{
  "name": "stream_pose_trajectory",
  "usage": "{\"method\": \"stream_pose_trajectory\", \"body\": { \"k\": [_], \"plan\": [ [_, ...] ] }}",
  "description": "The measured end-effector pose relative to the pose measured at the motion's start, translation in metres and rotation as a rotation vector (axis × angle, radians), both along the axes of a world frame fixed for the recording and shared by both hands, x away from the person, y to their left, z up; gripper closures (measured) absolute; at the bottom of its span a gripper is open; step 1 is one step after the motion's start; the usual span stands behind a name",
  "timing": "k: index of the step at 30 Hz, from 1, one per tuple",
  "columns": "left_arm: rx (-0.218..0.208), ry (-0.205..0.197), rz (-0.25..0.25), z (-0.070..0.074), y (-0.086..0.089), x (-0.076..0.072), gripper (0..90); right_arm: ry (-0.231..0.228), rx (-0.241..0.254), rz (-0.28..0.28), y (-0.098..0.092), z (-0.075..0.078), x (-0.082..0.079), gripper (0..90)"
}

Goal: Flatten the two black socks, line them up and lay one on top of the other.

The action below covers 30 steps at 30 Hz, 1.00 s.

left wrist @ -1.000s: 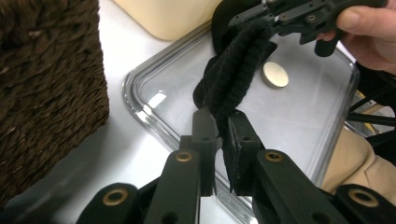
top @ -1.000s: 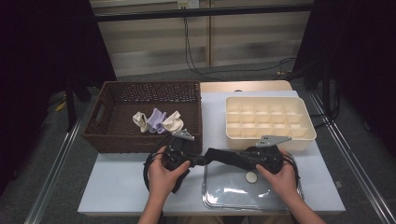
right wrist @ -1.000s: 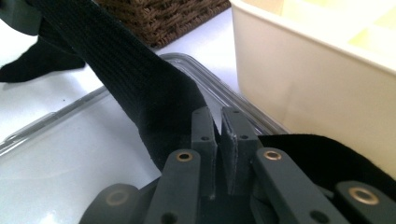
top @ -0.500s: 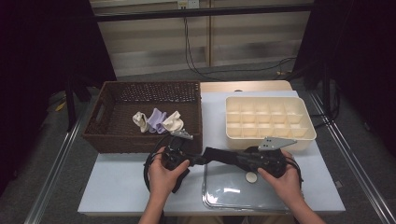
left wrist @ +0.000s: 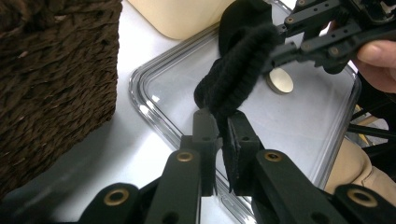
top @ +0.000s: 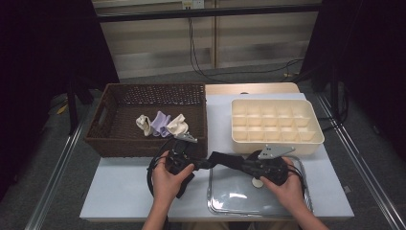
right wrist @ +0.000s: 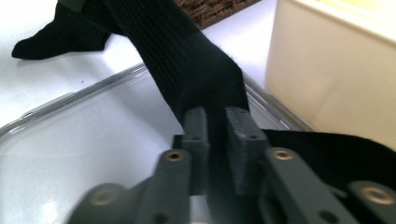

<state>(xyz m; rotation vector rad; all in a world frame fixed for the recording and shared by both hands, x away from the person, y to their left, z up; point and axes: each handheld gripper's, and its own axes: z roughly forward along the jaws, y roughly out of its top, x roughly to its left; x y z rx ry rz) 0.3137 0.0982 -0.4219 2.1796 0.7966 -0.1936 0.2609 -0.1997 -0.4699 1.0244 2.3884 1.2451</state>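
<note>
White table (top: 124, 196) under dark curtains: a black sock (top: 225, 160) hangs stretched above a clear lid (top: 230, 201) at 6 o'clock. The left claw (left wrist: 218, 125) is clenched on one end, the right claw (right wrist: 215, 122) on the other. To fold it well, I'd keep both grips firm, bring the ends together evenly, then carry it toward the divided box (top: 306, 139) at 1 o'clock, avoiding the basket (top: 110, 143).
</note>
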Motion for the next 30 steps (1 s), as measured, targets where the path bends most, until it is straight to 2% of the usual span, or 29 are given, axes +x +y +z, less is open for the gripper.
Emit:
{"method": "stream_pose_trajectory", "body": {
  "k": [2, 8, 13, 18, 23, 26, 30],
  "plan": [
    [-0.008, 0.000, 0.002, 0.001, 0.000, 0.000, 83.9, -0.006, 0.006, 0.001, -0.003, 0.003, 0.000, 86.8],
    [-0.009, -0.008, -0.007, 0.006, 0.002, -0.002, 83.7, -0.020, 0.036, 0.003, -0.009, 0.016, -0.003, 87.0],
    [-0.019, -0.001, 0.009, 0.006, 0.004, -0.003, 83.6, -0.016, 0.047, 0.016, -0.011, 0.021, -0.008, 87.0],
    [-0.009, 0.005, 0.021, 0.002, 0.006, 0.000, 81.6, -0.003, 0.055, 0.008, -0.012, 0.019, -0.004, 86.7],
    [0.023, 0.001, 0.050, -0.007, 0.007, 0.005, 72.6, -0.002, 0.035, -0.024, -0.009, 0.013, 0.007, 82.6],
    [0.013, 0.000, 0.057, -0.010, 0.007, 0.005, 68.2, -0.004, 0.014, -0.036, -0.008, 0.011, 0.012, 79.1],
    [0.013, -0.012, 0.051, -0.009, 0.005, 0.003, 67.1, -0.003, 0.024, -0.045, -0.009, 0.009, 0.012, 73.9]
  ]
}}
